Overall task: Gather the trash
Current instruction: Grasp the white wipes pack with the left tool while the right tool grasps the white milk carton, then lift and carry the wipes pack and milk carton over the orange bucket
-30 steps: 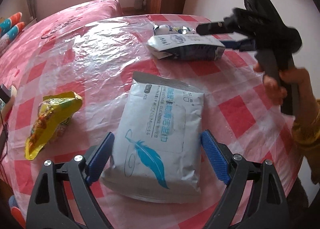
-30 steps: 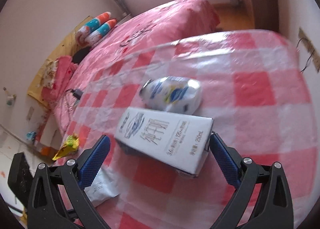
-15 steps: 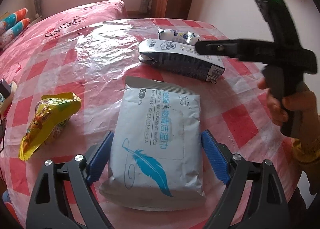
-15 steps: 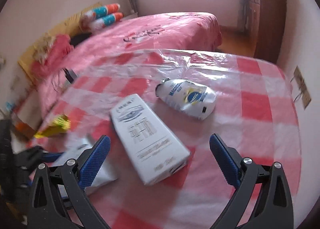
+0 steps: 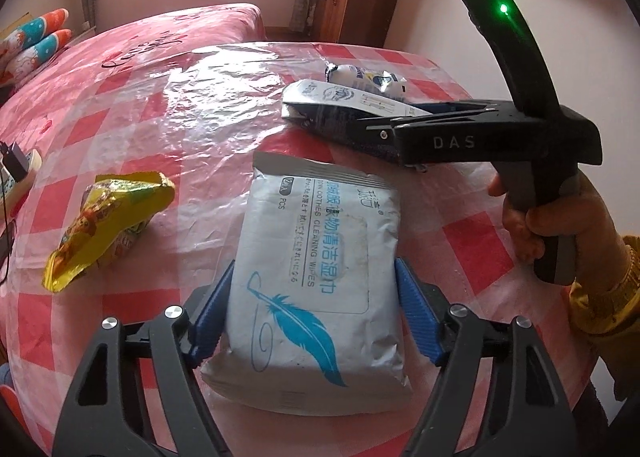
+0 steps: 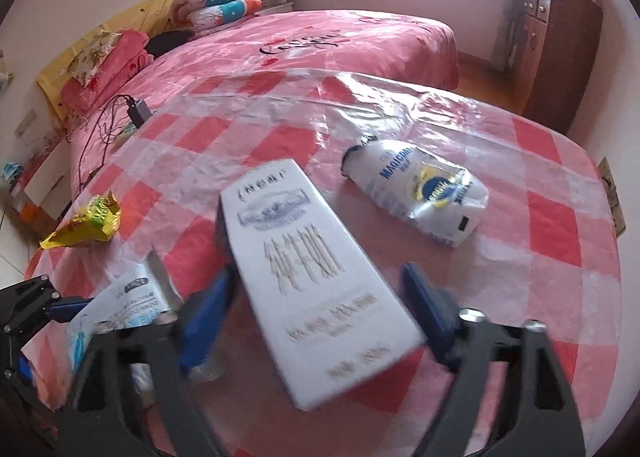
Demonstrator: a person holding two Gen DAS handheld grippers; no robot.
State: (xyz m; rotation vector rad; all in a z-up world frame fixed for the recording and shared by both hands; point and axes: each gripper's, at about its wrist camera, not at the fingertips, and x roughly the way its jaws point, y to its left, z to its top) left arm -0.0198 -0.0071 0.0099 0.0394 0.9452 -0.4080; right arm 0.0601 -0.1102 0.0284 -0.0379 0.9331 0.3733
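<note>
The left gripper (image 5: 314, 311) has black arms, blue pads and shiny silver screws. The right gripper (image 6: 316, 315) looks the same, with a green light (image 5: 503, 9) on top. The person's sleeve (image 5: 604, 297) is yellow.

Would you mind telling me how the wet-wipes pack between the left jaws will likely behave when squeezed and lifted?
The wet-wipes pack looks soft and puffy, so it will probably dent and sag. Its glossy, wrinkled film may slip. Lying flat on the checked table cover, it should not roll.
</note>
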